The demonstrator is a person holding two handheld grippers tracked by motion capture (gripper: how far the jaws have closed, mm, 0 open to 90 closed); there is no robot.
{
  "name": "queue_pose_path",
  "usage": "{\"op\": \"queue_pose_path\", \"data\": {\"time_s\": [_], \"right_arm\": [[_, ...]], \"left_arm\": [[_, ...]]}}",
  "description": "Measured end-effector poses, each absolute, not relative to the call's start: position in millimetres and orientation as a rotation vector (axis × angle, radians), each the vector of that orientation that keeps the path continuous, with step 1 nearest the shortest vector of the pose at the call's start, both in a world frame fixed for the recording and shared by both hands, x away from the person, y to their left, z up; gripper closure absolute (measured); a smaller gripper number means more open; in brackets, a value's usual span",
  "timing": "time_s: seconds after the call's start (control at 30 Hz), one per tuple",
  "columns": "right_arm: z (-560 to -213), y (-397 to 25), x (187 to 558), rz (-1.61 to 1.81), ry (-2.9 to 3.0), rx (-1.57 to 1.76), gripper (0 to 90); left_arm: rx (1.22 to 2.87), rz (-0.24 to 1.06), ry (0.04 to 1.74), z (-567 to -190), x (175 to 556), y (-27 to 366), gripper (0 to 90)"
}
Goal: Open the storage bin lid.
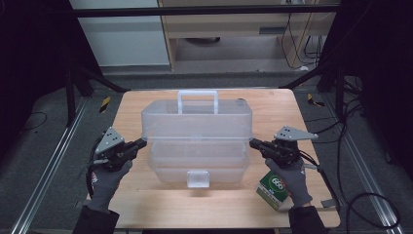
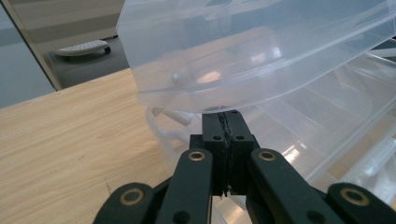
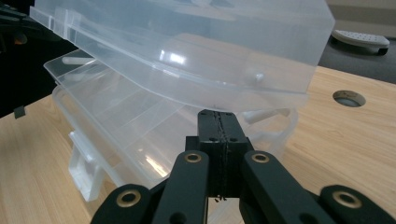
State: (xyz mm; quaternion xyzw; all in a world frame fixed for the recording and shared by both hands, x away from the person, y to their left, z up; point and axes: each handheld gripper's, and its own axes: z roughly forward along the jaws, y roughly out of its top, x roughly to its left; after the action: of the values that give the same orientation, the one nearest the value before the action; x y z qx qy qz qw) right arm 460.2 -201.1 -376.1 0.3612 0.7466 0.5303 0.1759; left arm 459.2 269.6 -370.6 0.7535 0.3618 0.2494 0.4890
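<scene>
Clear translucent plastic storage box (image 1: 197, 146) with a carry handle (image 1: 197, 100) on top sat at the centre of the light wooden table (image 1: 146, 204). Its upper lid section (image 1: 197, 119) was lifted off the lower tray, near edge raised, so a gap was open between the two parts. Front latch tab (image 1: 198, 179) hung at the near side of the base.

Left gripper (image 1: 141, 143) was at the box's left end, tip up against the lower rim of the lid section. In the left gripper view (image 2: 226, 123) its jaws were pressed together with no gap, tip sitting right under the lid rim; couldn't tell if any plastic was caught between them.

Right gripper (image 1: 253, 142) mirrored it at the box's right end, tip at the same rim. In the right gripper view (image 3: 219, 122) the jaws were likewise pressed together just below the lid edge, lower tray (image 3: 135, 135) beyond and beneath.

Both hands in grey gloves came in from the near edge. A green and white carton (image 1: 273, 189) stood near the right hand at the near right of the table, apart from the box.
</scene>
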Motion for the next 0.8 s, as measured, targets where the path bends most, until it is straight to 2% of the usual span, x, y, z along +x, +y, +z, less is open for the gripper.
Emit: {"op": "queue_pose_path", "data": {"time_s": [0.23, 0.8], "right_arm": [[-366.5, -204.1, 464.1, 1.476, 2.114, 1.004, 90.0], [-369.5, -205.6, 467.9, 1.515, 2.108, 0.994, 90.0]], "left_arm": [[1.831, 0.627, 0.878, -364.0, 465.9, 261.1, 88.7], [1.807, 0.637, 0.871, -365.7, 467.6, 261.6, 88.8]]}}
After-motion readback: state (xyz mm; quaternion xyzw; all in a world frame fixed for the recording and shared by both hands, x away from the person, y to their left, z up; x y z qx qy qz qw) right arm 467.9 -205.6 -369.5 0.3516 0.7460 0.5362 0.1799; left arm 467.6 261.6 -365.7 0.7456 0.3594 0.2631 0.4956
